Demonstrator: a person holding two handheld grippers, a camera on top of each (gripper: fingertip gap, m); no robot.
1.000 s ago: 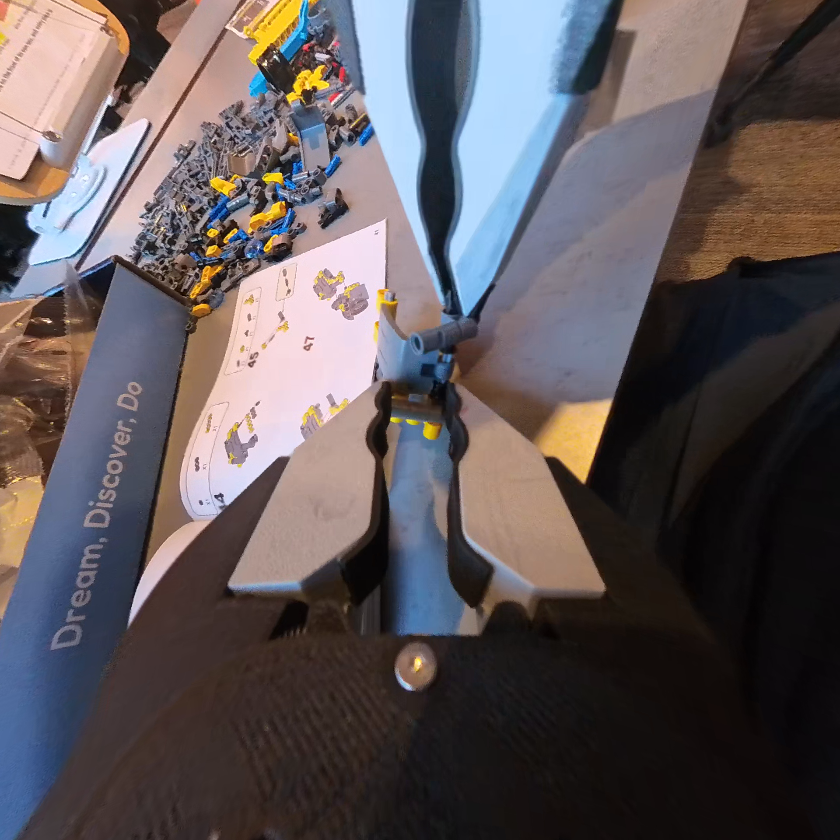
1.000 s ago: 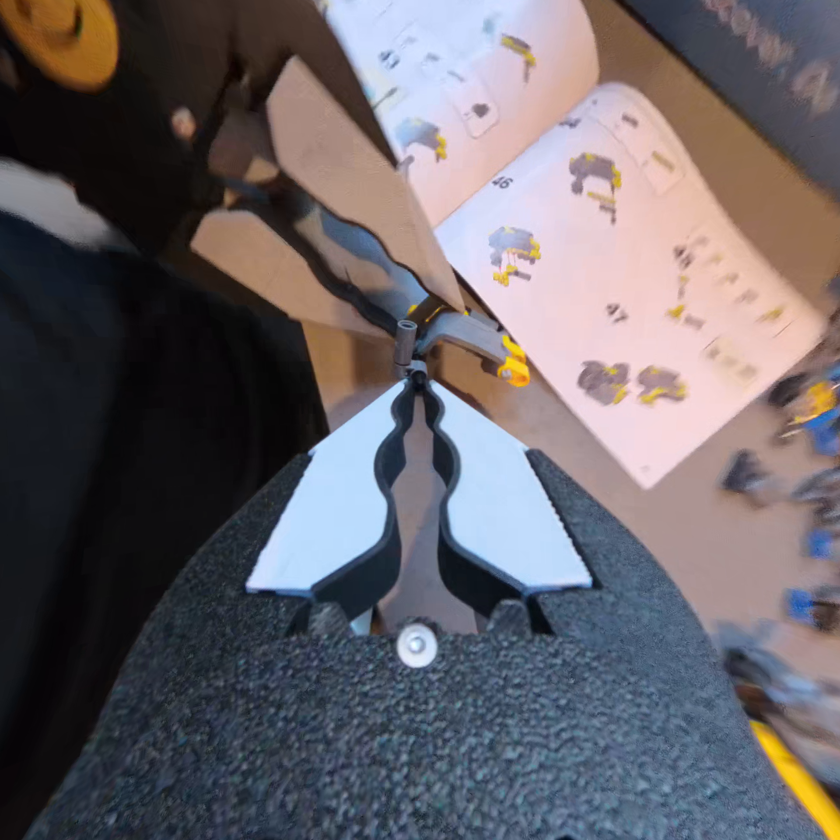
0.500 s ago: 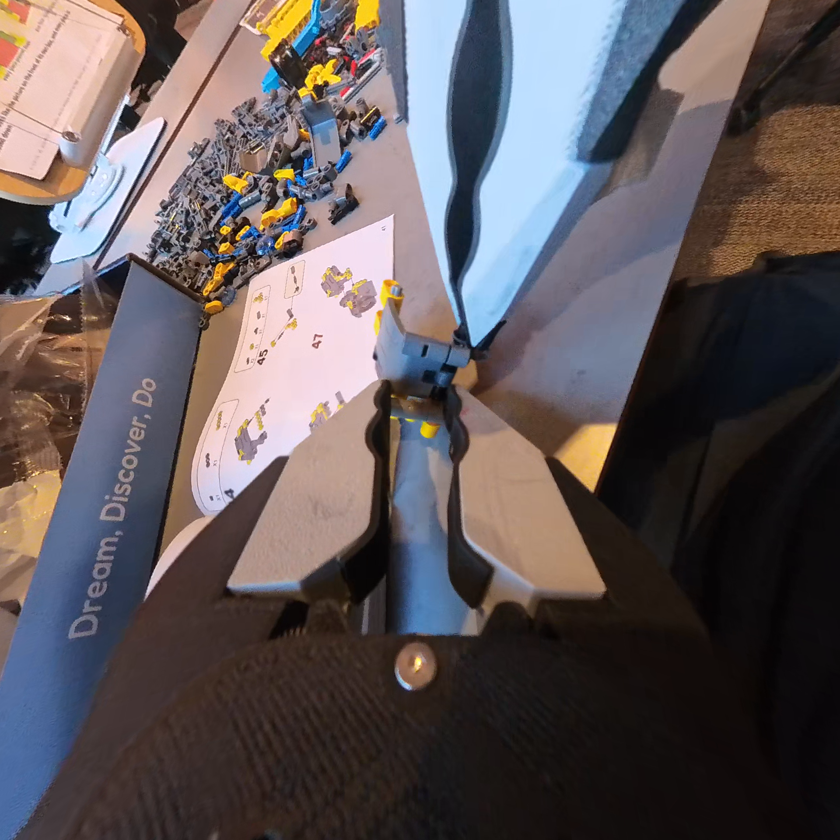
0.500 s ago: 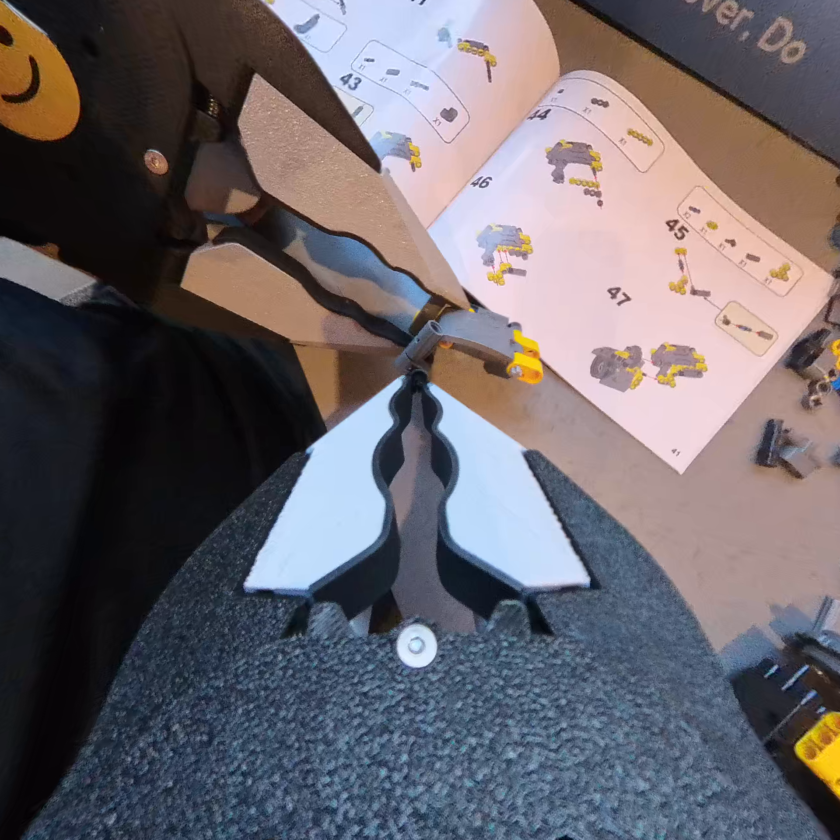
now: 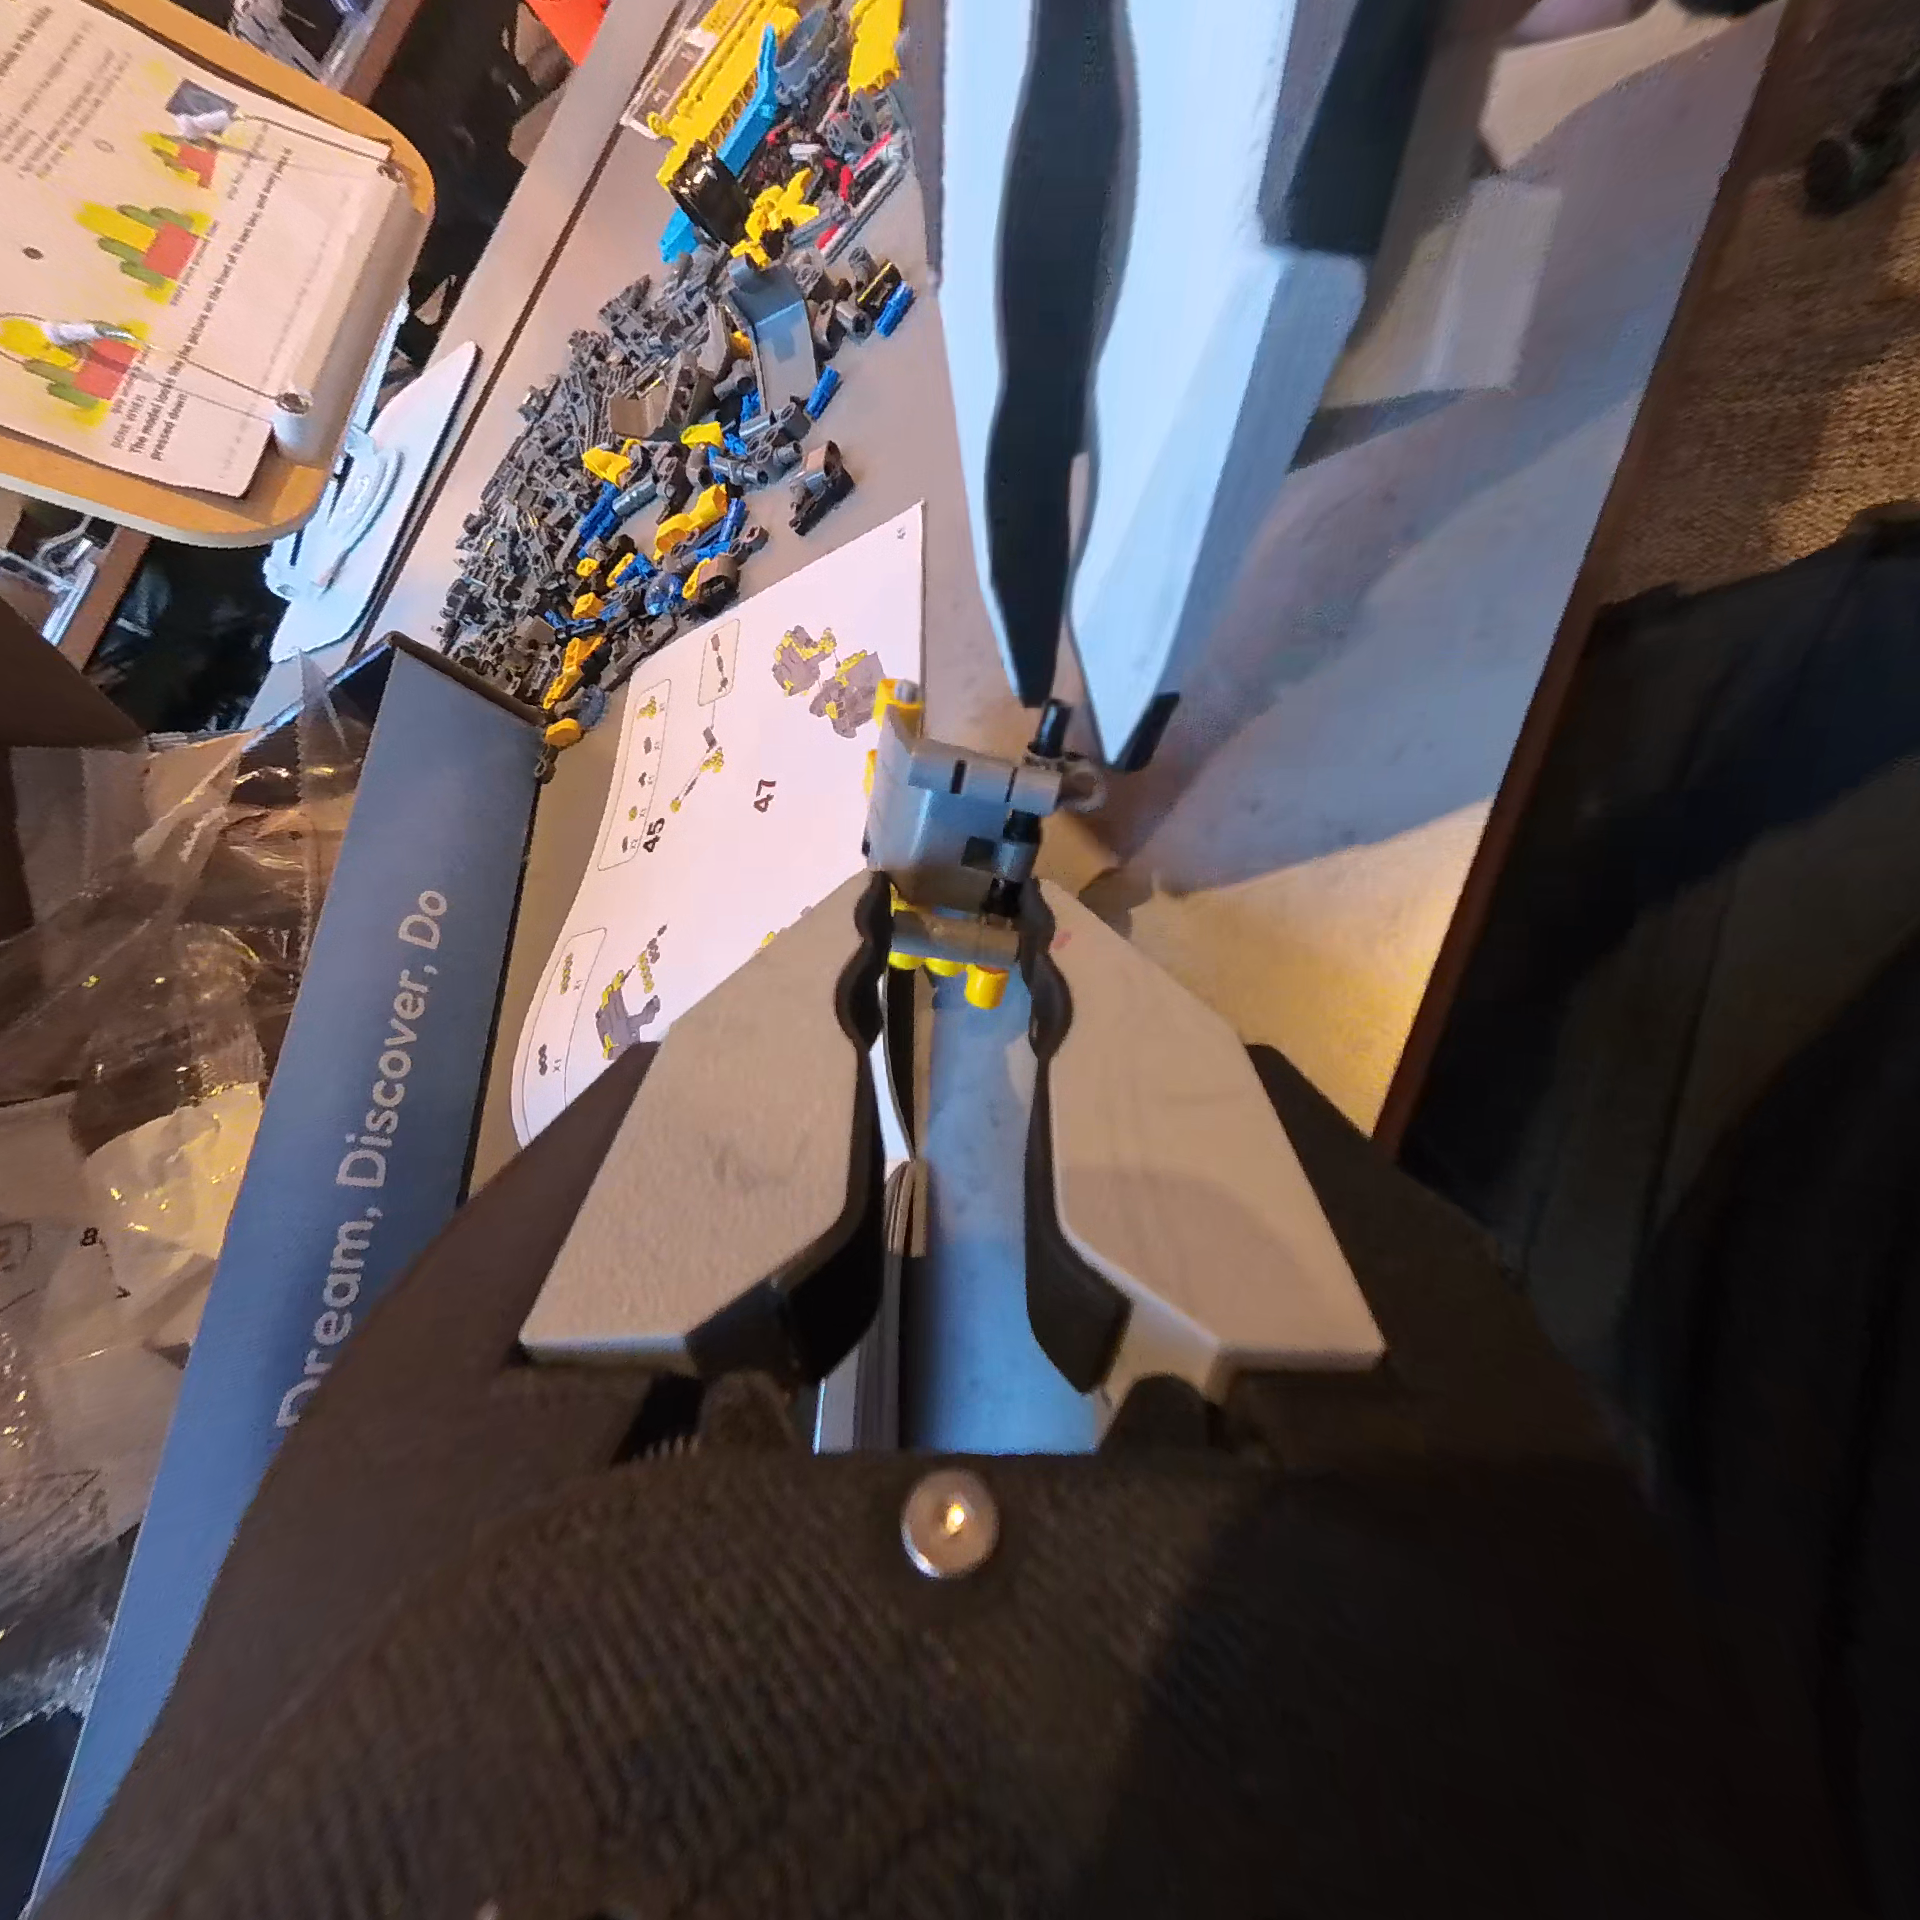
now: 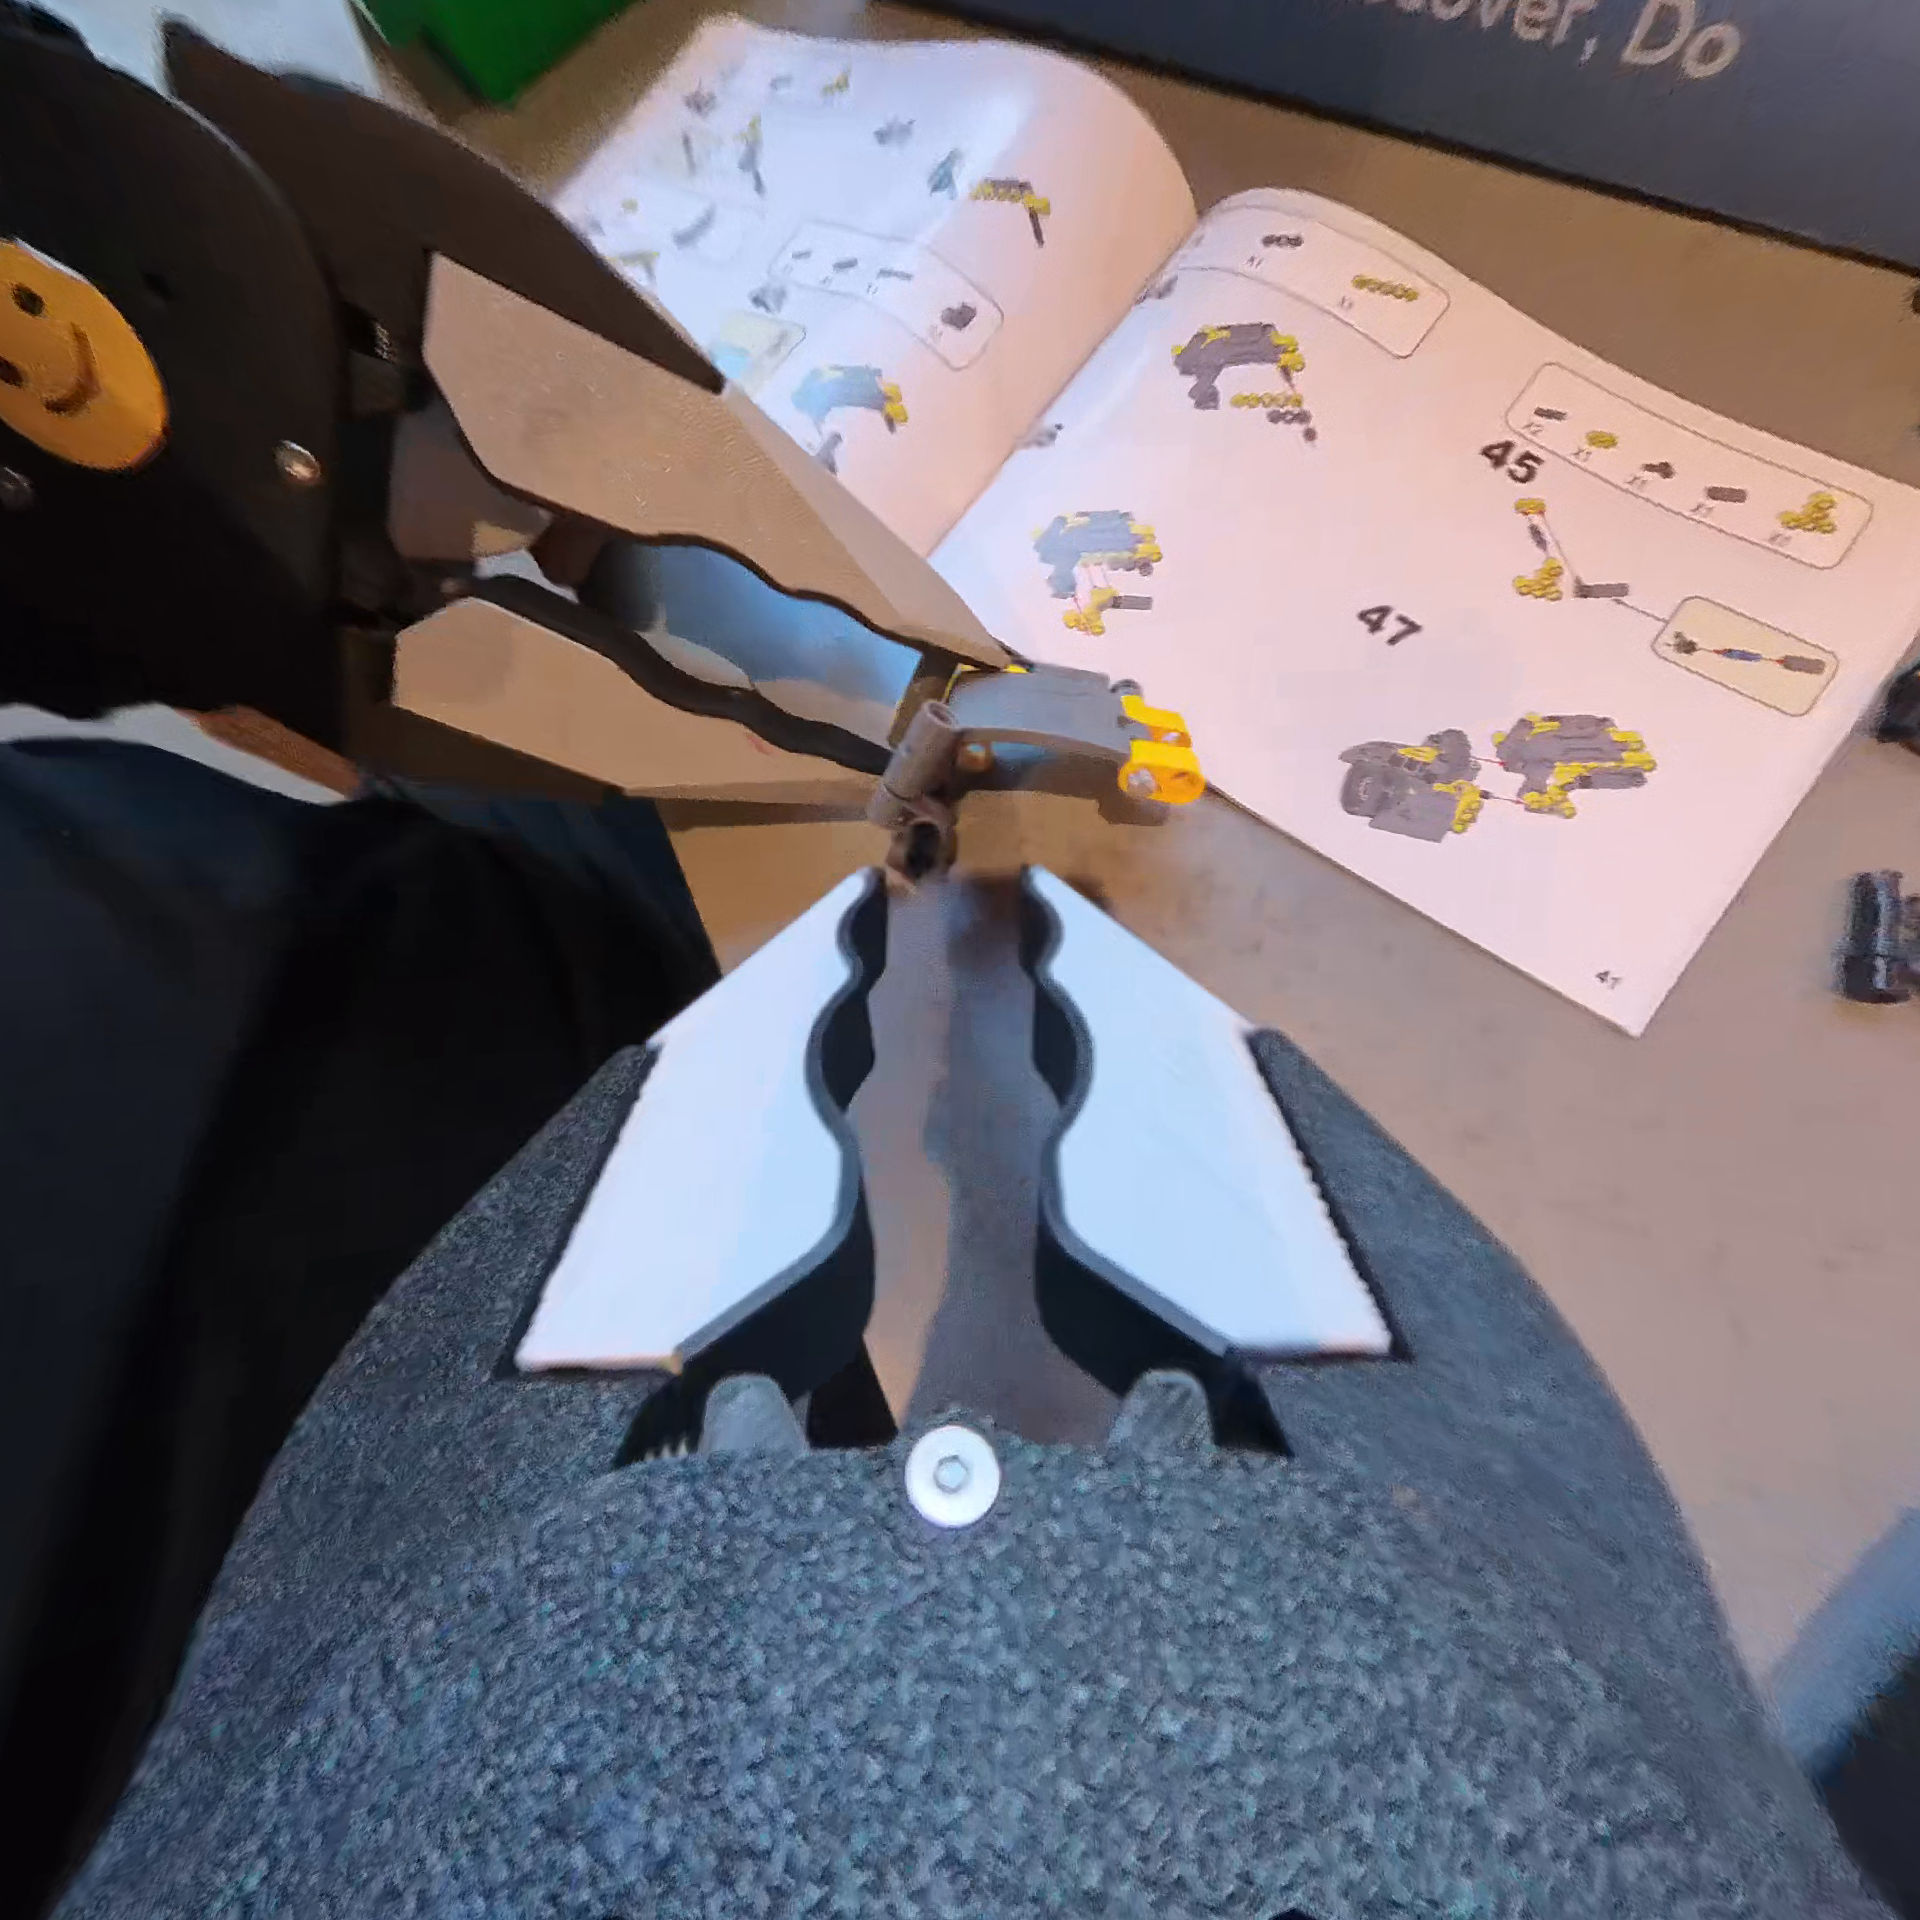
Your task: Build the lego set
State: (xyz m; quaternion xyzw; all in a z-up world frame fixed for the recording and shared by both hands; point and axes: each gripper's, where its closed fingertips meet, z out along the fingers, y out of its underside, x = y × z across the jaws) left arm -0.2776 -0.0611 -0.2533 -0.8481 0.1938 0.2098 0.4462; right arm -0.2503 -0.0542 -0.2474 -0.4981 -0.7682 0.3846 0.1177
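Both pinching: left hand-held gripper (image 5: 954, 914) grips grey-yellow brick assembly (image 5: 951, 805); right hand-held gripper (image 6: 951, 878) spread.

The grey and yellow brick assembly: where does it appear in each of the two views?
Left wrist view: the brick assembly is at centre, clamped at the left gripper tips.
Right wrist view: it is above centre, just beyond the right gripper.
Shared landmark: the open instruction booklet behind it.

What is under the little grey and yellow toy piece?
The grey and yellow brick assembly is held up by the left gripper. Below it lie the open instruction booklet and bare table. The assembly's underside is hidden.
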